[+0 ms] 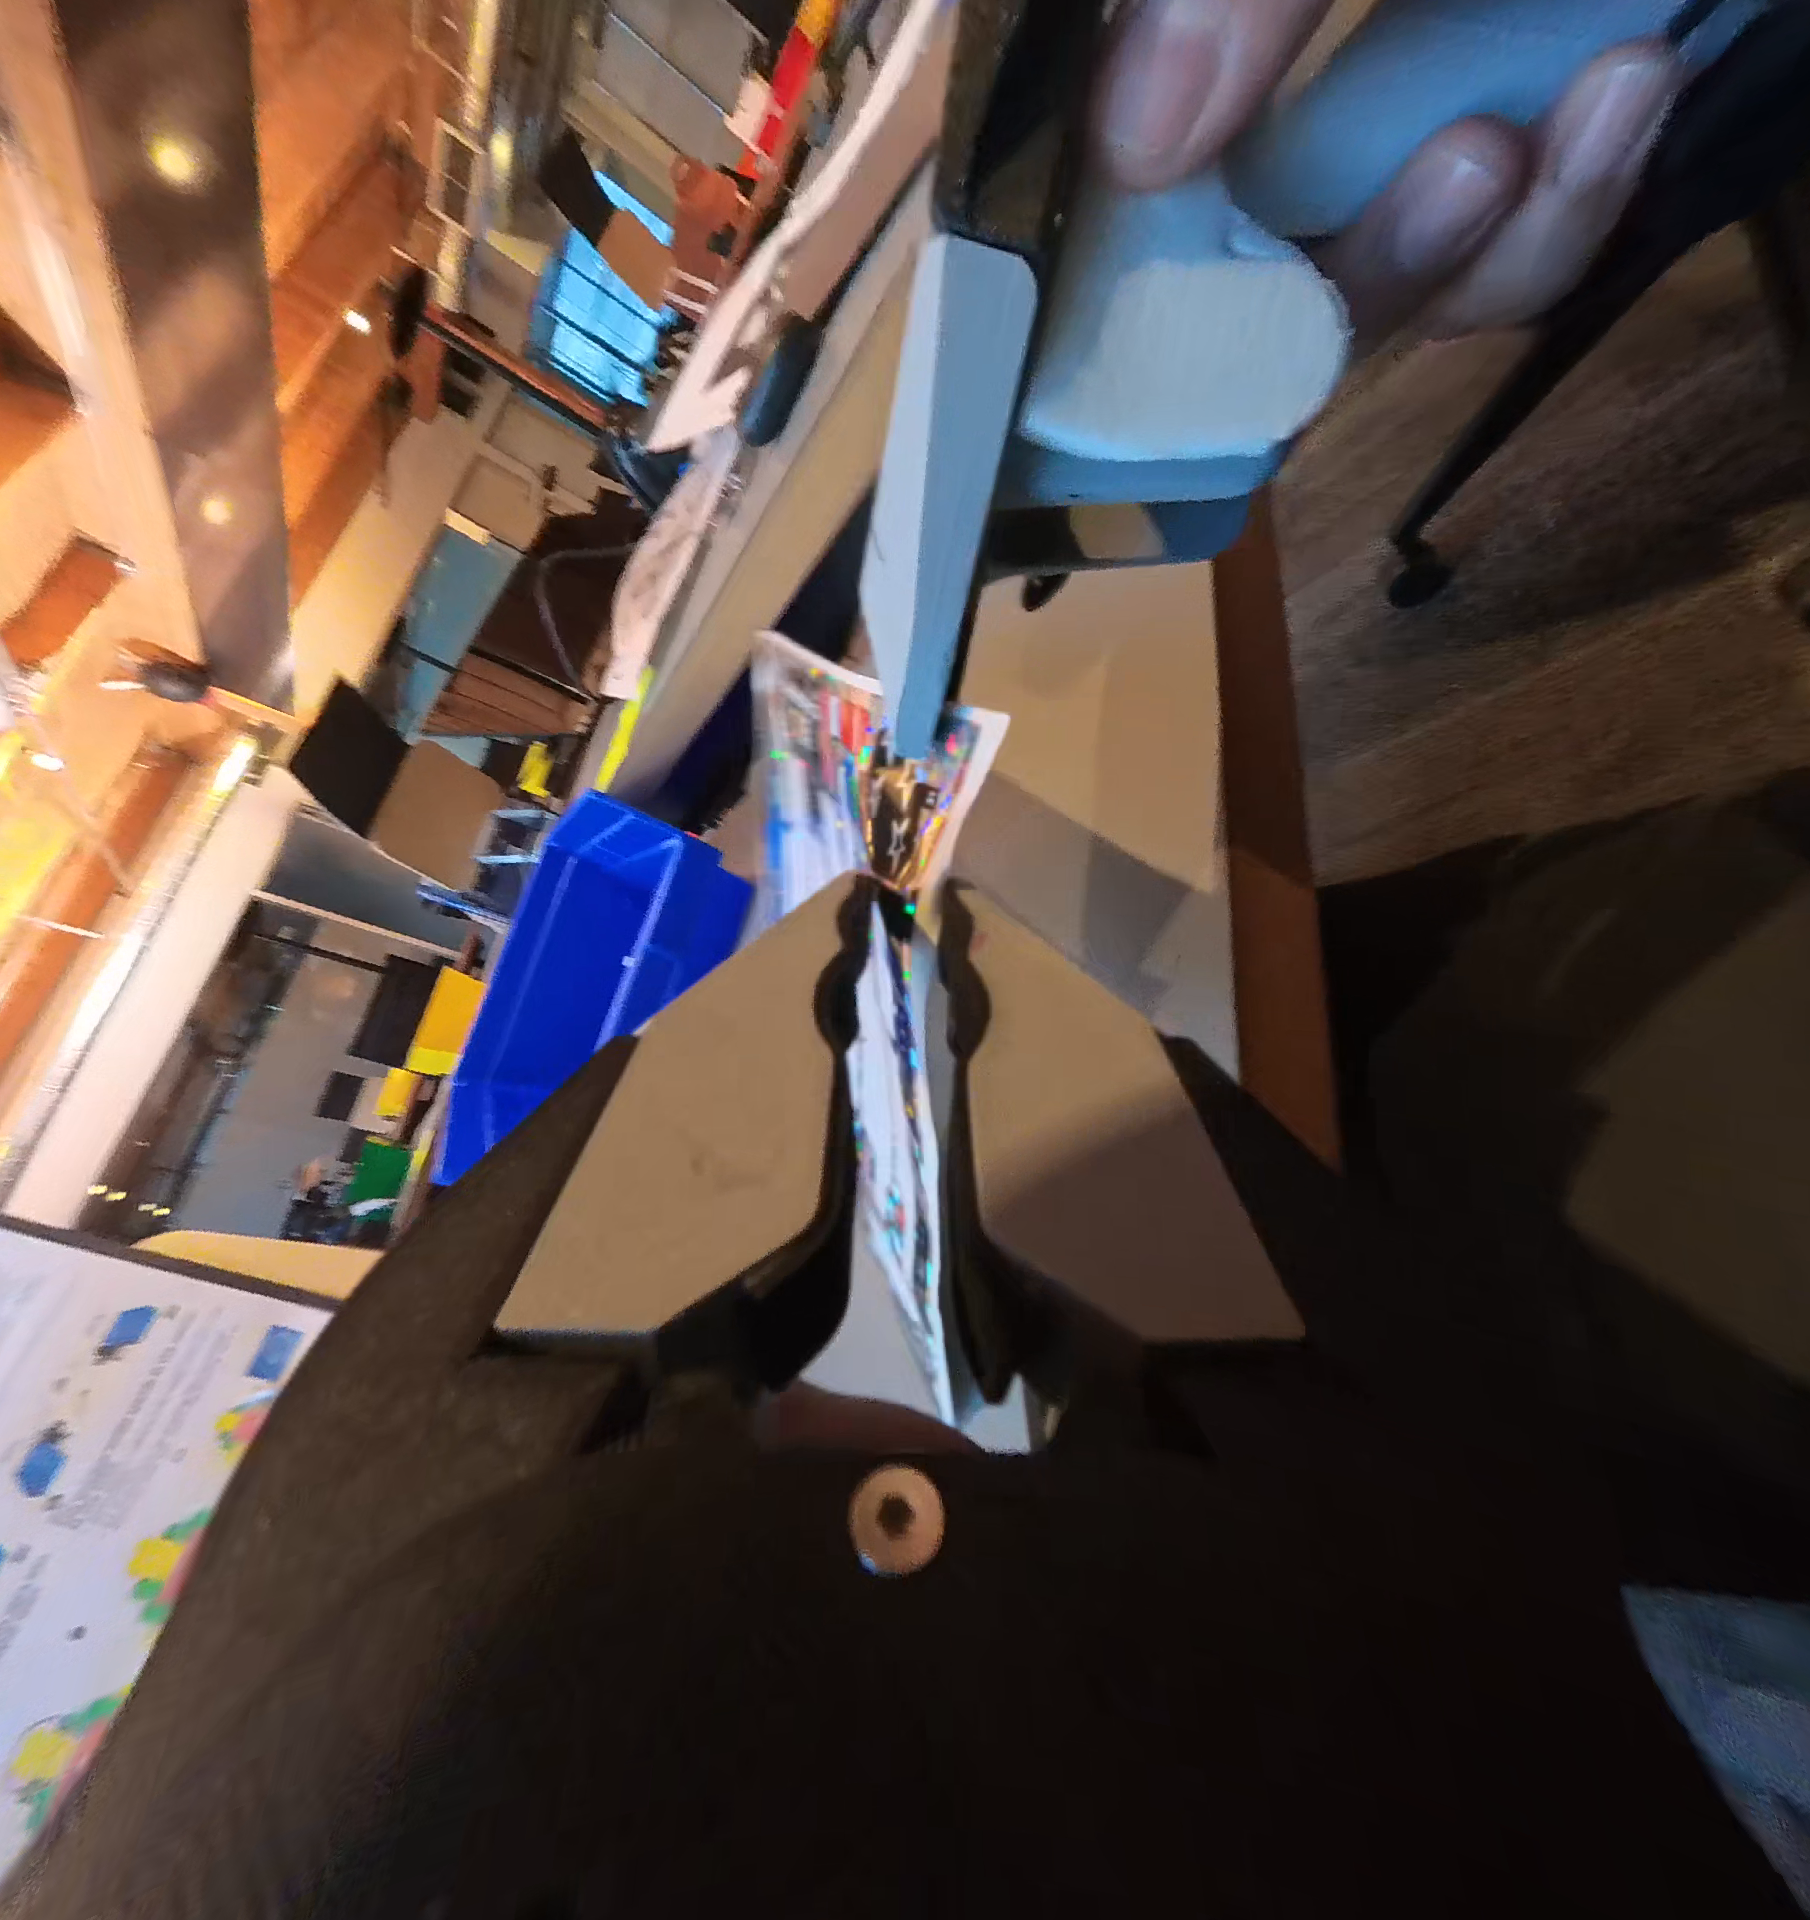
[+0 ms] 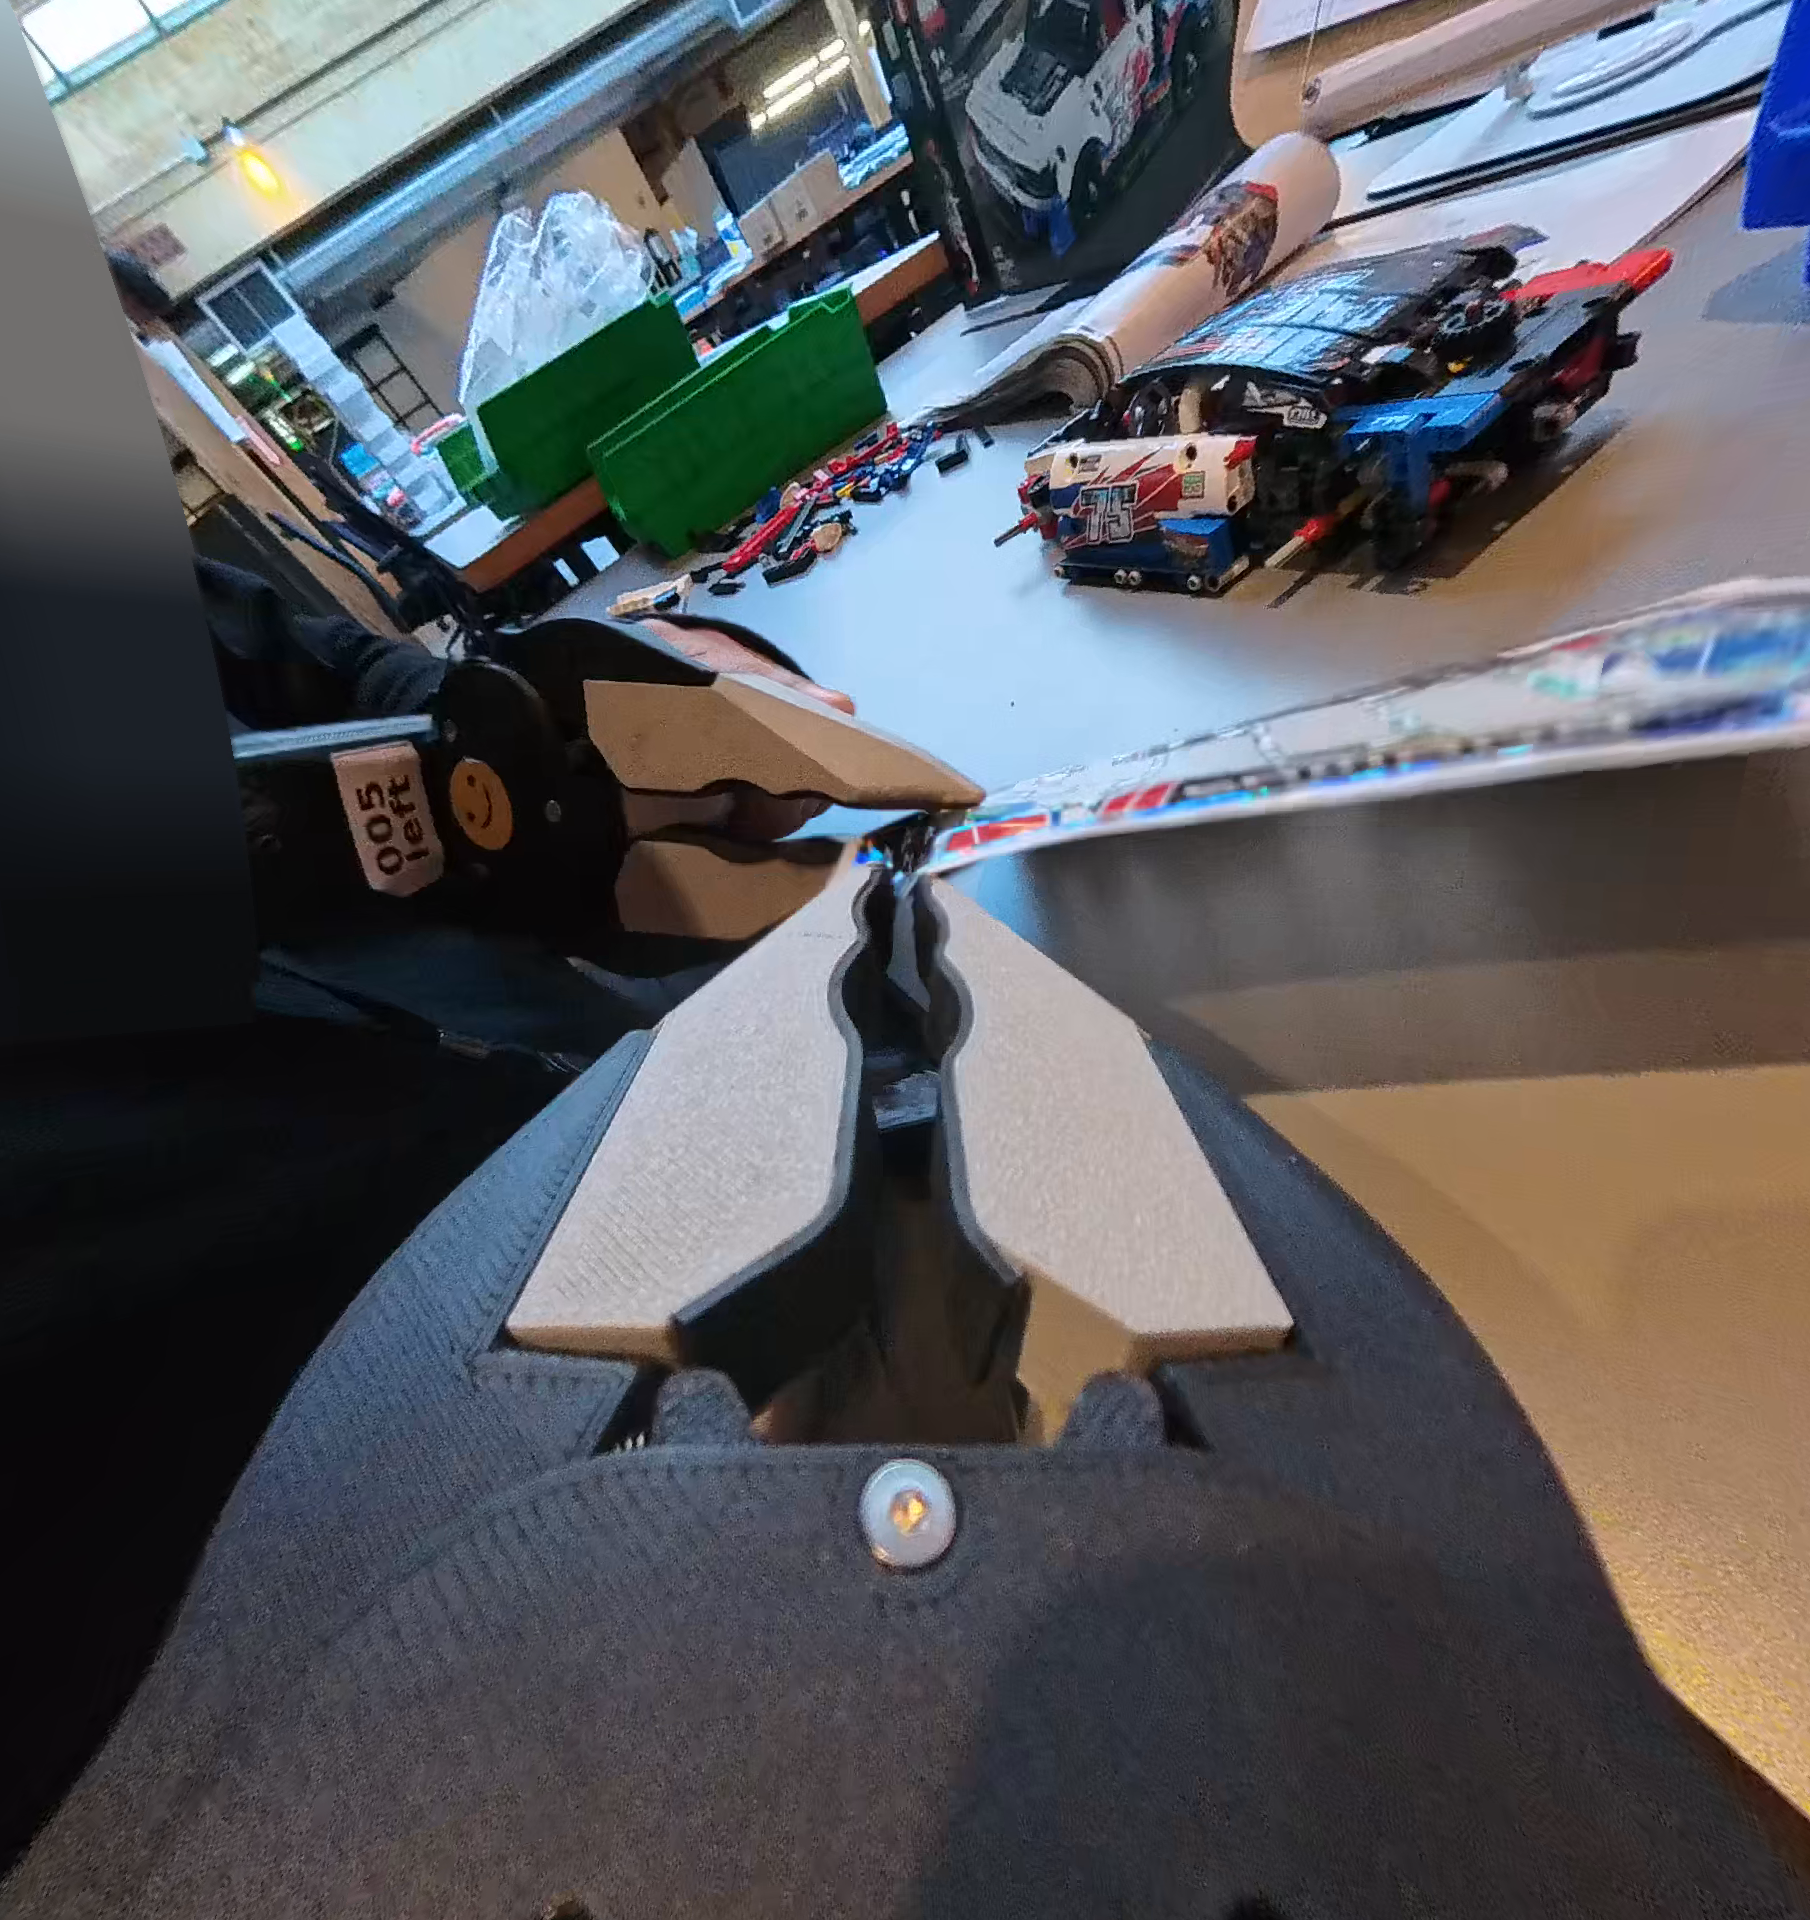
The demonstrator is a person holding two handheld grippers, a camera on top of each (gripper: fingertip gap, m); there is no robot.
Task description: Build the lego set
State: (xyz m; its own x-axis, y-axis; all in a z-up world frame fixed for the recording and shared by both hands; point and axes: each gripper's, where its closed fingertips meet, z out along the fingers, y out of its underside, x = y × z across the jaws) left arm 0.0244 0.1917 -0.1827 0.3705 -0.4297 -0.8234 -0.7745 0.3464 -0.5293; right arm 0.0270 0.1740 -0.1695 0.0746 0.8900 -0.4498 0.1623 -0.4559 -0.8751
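A holographic sticker sheet (image 2: 1400, 717) is held off the surface (image 2: 984, 623), gripped at one edge by the left gripper (image 1: 896, 883) and right gripper (image 2: 896, 883), jaws nearly closed on it. The partly built lego car (image 2: 1327, 436) is seen farther in on the surface, near loose lego pieces (image 2: 828, 509).

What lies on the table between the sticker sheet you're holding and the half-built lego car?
Bare grey table, as the right wrist view shows: nothing sits between the sticker sheet and the lego car. The loose lego pieces lie off to the left.
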